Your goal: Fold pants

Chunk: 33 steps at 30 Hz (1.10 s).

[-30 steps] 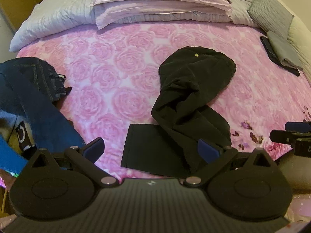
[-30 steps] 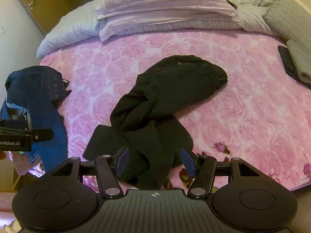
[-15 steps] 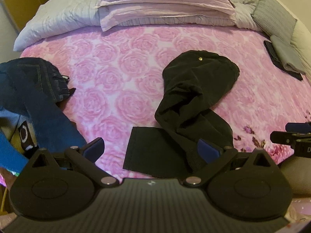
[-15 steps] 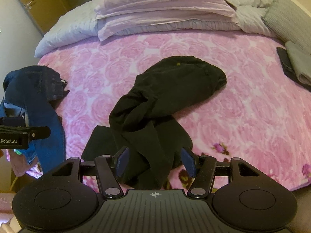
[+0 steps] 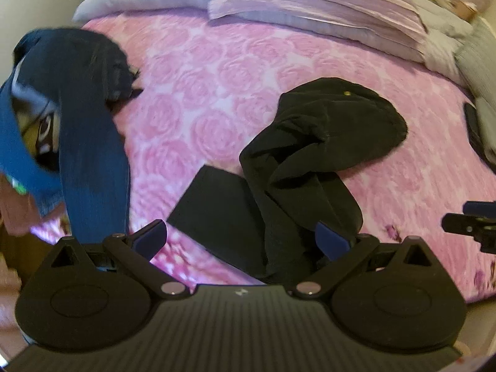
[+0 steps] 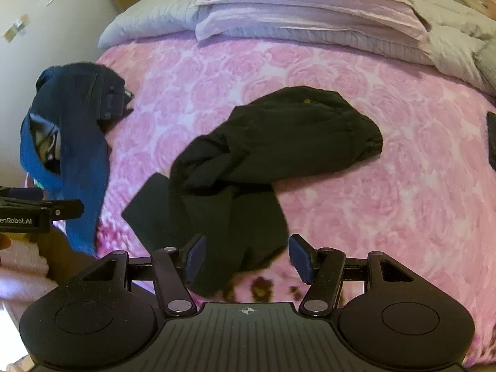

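— Left wrist view?
— The left gripper (image 5: pixel 241 241) hangs with jaws wide apart above the black pants (image 5: pixel 313 161), crumpled on the pink bed (image 5: pixel 201 99). Blue jeans (image 5: pixel 86 130) lie at the left.
— Right wrist view?
— The right gripper (image 6: pixel 246 257) has its jaws apart too, empty, over the pants' near end.

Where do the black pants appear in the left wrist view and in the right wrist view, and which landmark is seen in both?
Left wrist view: the black pants lie right of centre, with a leg end between the open jaws.
Right wrist view: the black pants lie at the centre, reaching down between the open jaws.
Shared landmark: the blue jeans at the left edge of the bed.
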### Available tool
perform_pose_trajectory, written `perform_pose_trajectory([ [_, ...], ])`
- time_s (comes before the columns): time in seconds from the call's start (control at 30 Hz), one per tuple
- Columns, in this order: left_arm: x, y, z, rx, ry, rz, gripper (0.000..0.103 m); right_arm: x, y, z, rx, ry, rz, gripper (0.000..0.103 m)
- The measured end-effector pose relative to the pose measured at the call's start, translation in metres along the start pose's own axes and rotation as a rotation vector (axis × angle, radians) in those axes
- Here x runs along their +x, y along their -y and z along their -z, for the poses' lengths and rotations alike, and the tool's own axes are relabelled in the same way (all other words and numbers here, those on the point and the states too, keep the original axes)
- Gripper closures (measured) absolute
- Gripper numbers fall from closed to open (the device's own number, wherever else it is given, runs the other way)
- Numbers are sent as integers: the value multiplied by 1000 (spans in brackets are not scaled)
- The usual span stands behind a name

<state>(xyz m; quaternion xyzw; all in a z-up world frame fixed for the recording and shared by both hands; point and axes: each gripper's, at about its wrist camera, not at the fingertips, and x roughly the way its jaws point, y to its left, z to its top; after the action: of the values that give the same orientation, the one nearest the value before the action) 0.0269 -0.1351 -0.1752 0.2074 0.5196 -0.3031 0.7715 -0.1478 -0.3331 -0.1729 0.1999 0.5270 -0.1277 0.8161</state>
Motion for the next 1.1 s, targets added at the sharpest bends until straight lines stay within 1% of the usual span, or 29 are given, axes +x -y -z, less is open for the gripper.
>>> perform_pose_trajectory([
  [0.1,13,3,12,-76,-13,-30,6,9,26,2,-26,-28,13,47],
  [0.2,29,-3,20,-133,-22,-65,6,17,56,2,-25,-43,17,47],
  [0.3,50,-14,26,-170,-34,-93,6,30,87,-3,15,-48,26,47],
  [0.4,76,-27,27,-195,-45,-113,7,44,117,-16,56,-39,45,47],
  [0.5,104,-41,23,-197,-61,-125,9,61,143,-30,88,-34,94,47],
  [0.63,147,-58,6,-202,-78,-108,14,82,177,-45,162,-20,140,47],
  [0.8,192,-67,-23,-150,-64,-95,14,112,213,-63,282,15,104,47],
  [0.9,220,-72,-35,-157,-88,-92,14,134,232,-76,360,43,87,47],
  [1.0,242,-74,-43,-154,-91,-78,14,154,251,-88,454,67,57,47],
  [1.1,259,-74,-47,-100,-111,-53,14,167,263,-100,472,87,42,46],
])
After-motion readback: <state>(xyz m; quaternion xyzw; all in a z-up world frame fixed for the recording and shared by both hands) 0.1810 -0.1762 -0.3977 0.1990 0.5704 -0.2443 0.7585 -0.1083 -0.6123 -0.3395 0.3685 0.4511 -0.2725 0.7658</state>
